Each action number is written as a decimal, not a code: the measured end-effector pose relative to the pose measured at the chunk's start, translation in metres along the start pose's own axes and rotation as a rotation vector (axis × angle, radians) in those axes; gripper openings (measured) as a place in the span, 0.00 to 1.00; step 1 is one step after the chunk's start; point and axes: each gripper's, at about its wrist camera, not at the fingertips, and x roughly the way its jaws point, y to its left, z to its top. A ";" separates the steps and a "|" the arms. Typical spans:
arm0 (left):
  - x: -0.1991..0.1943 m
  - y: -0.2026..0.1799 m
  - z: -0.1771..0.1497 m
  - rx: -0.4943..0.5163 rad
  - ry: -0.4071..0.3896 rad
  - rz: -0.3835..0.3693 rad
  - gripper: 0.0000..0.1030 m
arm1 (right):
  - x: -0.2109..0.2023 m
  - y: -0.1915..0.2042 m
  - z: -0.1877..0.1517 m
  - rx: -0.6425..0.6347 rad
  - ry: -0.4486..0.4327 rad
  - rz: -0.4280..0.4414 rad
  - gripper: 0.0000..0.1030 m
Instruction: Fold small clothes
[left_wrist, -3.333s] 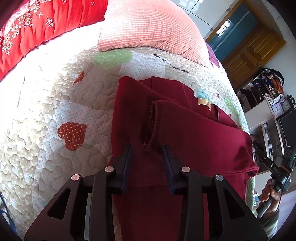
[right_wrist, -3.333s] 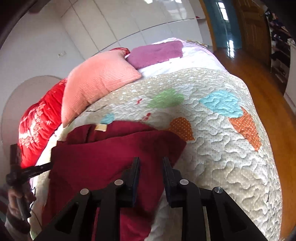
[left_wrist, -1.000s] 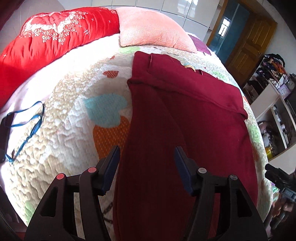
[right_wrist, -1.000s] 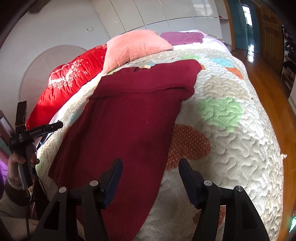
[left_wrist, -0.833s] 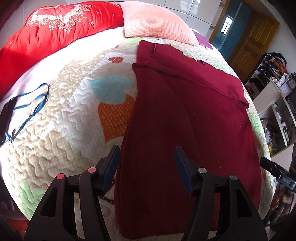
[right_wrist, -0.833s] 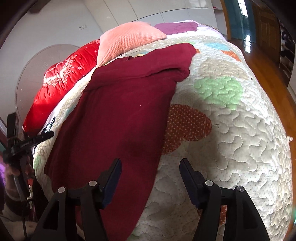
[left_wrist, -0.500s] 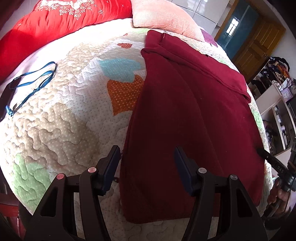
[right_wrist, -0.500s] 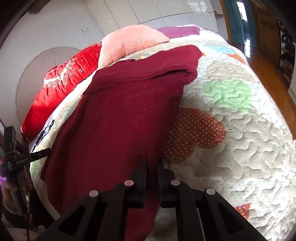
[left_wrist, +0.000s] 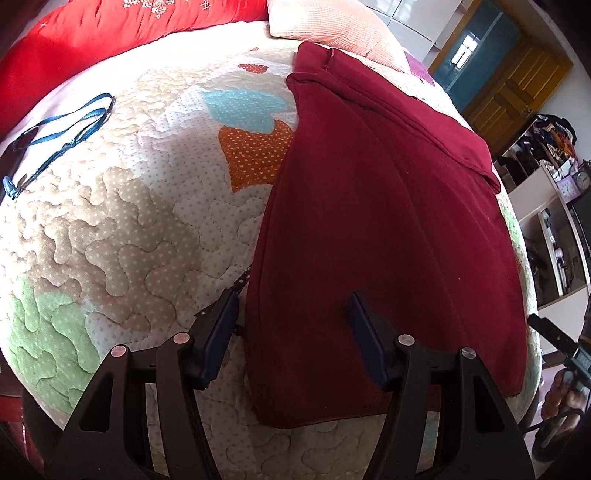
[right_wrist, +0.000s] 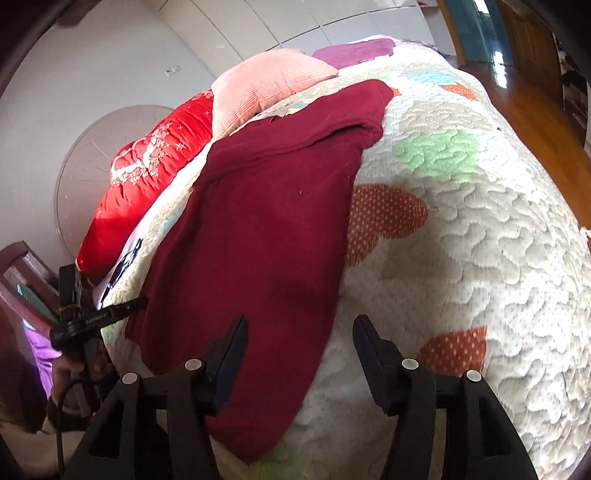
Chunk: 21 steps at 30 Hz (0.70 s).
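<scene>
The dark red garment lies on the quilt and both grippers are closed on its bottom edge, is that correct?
Not quite. The dark red garment does lie on the quilt, but the left gripper and right gripper are open, holding nothing, as both wrist views show.

Bright daylight, both views. Strong fisheye bending; dark vignette at the corners. Sun patch washes out the quilt (left_wrist: 122, 206) at upper left of the left view. Floor (right_wrist: 532, 96) glares at upper right of the right view. Lower edges slightly blurred.
</scene>
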 end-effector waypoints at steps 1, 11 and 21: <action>0.000 -0.001 -0.002 0.008 0.003 0.001 0.65 | -0.001 -0.002 -0.007 0.000 0.019 0.017 0.55; 0.004 -0.001 -0.010 0.067 0.098 -0.026 0.76 | 0.012 -0.005 -0.045 0.040 0.063 0.189 0.56; 0.009 -0.010 -0.013 0.143 0.122 -0.061 0.93 | 0.034 0.002 -0.041 0.053 0.059 0.299 0.57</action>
